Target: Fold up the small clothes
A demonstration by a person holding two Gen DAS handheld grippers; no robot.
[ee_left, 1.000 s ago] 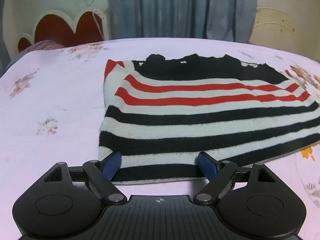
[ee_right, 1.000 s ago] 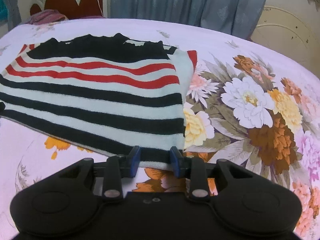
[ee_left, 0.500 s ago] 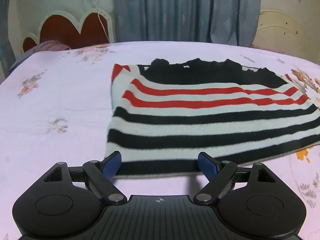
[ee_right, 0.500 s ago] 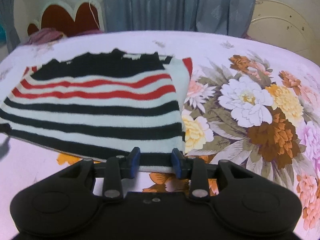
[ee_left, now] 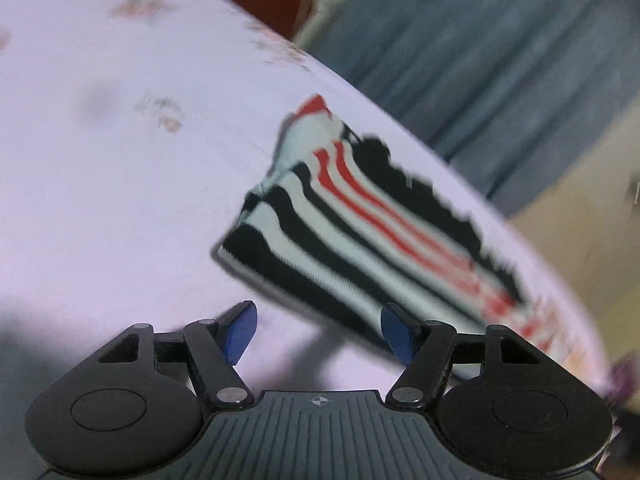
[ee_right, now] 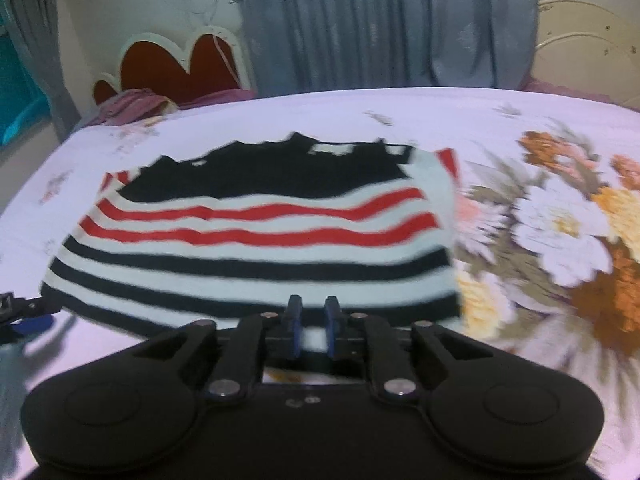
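Rolled hard to one side since the earlier frames, the left wrist view now shows the bed (ee_left: pixel 100 168) tilted, with the striped sweater (ee_left: pixel 360 232) running diagonally from mid-frame down to the lower right. The left gripper (ee_left: pixel 318 332) has just been closing its jaws, yet they stand well apart; the sweater's black hem edge passes just in front of the right blue pad, and the blur hides whether that pad touches it. The left pad (ee_left: pixel 240 330) sits over bare sheet.

From the right wrist, the sweater (ee_right: pixel 256 240) lies flat on the bed (ee_right: pixel 280 112), black part far, red stripes in the middle, black and white stripes near. The right gripper (ee_right: pixel 313 320) has just been closing and its jaws are nearly together at the near hem, which looks raised off the sheet there; whether cloth is pinched between them I cannot tell. At the far left edge the left gripper's blue pad shows by the sweater's corner. Large printed flowers (ee_right: pixel 560 240) cover the sheet to the right.
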